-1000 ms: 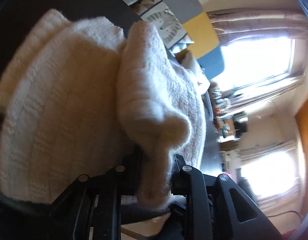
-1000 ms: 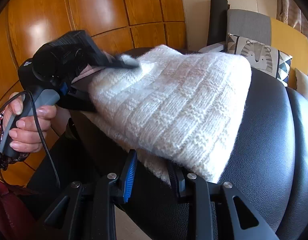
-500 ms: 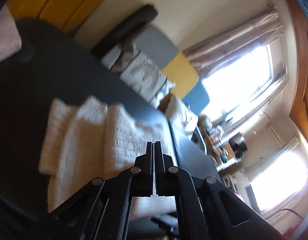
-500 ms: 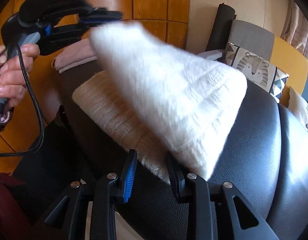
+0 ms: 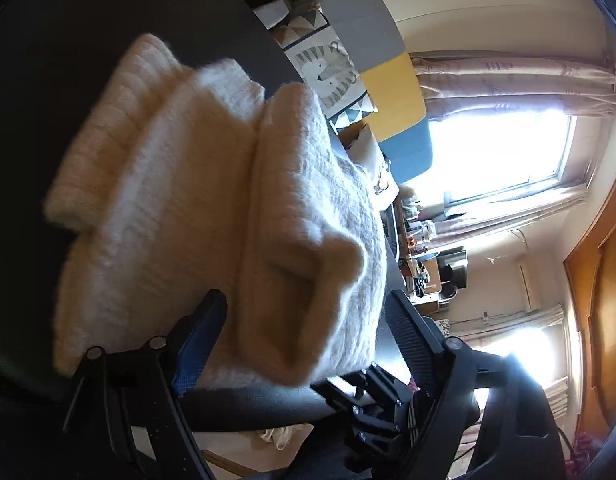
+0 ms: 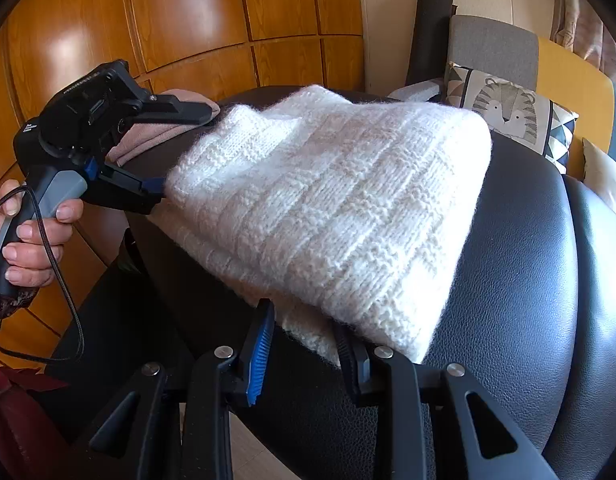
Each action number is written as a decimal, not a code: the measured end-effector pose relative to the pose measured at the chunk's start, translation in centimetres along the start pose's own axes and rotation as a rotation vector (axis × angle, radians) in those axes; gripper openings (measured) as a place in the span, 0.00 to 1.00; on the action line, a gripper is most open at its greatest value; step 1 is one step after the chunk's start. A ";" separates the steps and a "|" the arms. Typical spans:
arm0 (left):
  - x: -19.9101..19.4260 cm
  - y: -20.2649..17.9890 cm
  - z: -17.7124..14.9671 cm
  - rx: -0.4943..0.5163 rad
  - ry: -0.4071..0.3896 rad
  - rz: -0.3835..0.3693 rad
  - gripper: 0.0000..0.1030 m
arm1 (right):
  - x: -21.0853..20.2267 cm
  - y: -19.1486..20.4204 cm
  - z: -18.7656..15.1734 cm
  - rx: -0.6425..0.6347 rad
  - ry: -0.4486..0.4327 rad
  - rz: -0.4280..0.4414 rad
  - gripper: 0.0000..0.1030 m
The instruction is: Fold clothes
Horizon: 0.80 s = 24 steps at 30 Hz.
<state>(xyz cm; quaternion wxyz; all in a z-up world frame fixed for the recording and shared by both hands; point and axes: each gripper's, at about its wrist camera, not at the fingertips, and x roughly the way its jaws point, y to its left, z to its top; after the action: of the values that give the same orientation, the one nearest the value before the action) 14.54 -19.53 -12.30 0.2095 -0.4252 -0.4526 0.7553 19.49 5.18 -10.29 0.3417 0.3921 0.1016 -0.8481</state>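
A white knit sweater lies folded in layers on a black leather seat. My left gripper, held by a hand, is at the sweater's left edge. Its jaws are opening and stand wide. In the left wrist view a thick fold of the sweater sits between the spread fingers of the left gripper, and the pads do not squeeze it. My right gripper is at the sweater's near edge. It is partly open, and the hem lies at its fingertips without being pinched.
A pink garment lies on the seat behind the left gripper. A tiger cushion and a grey and yellow chair back stand at the back right. Wood panelling covers the far wall. A cable hangs from the left gripper.
The left gripper, shut on the sweater's edge, lifted it and came back down. The layer now lies on the pile and the jaws have opened wide. The right gripper has not moved.
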 end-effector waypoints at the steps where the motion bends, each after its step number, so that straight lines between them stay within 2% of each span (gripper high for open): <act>1: 0.7 -0.3 0.1 0.014 0.015 0.010 0.81 | 0.0 0.0 0.0 0.004 -0.001 0.002 0.29; 3: 2.0 -0.9 0.3 0.042 0.044 0.031 0.81 | 0.0 0.1 0.0 0.011 -0.003 0.006 0.29; 5: 3.2 -1.4 0.4 0.076 0.065 0.090 0.73 | -0.3 0.3 0.1 0.004 -0.020 0.012 0.29; 7: 4.0 -1.9 0.4 0.101 0.069 0.132 0.16 | -0.6 0.9 0.1 -0.023 -0.040 0.020 0.29; 8: 4.0 -2.0 0.3 0.112 0.088 0.131 0.16 | -0.7 1.2 0.1 -0.039 -0.044 0.023 0.29; 10: 3.5 -2.7 0.1 0.112 0.041 0.113 0.15 | -0.7 1.7 0.0 -0.070 -0.052 0.026 0.29; 13: 1.4 -4.6 0.6 0.133 -0.045 0.042 0.13 | -0.1 2.6 -0.3 -0.120 -0.033 -0.031 0.29; 14: 0.2 -5.6 0.9 0.153 -0.080 0.009 0.13 | 0.0 2.7 -0.4 -0.126 -0.021 -0.052 0.29; 16: -1.4 -7.2 1.3 0.203 -0.126 -0.010 0.13 | -0.1 2.6 -0.3 -0.112 -0.016 -0.059 0.29; 19: -3.0 -8.2 1.5 0.249 -0.181 -0.001 0.13 | -1.1 3.5 0.2 -0.134 -0.037 -0.061 0.29; 22: -4.8 -6.9 1.1 0.267 -0.256 0.053 0.13 | -1.3 4.7 0.7 -0.188 -0.039 -0.081 0.29; 24: -6.0 -4.4 0.7 0.231 -0.291 0.081 0.13 | -0.8 5.0 0.9 -0.211 -0.016 -0.092 0.29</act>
<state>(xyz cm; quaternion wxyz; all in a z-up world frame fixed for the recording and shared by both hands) 16.94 -21.91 -5.57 0.1586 -0.3027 -0.3710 0.8635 22.65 1.43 -8.57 0.3425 0.3422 0.2054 -0.8506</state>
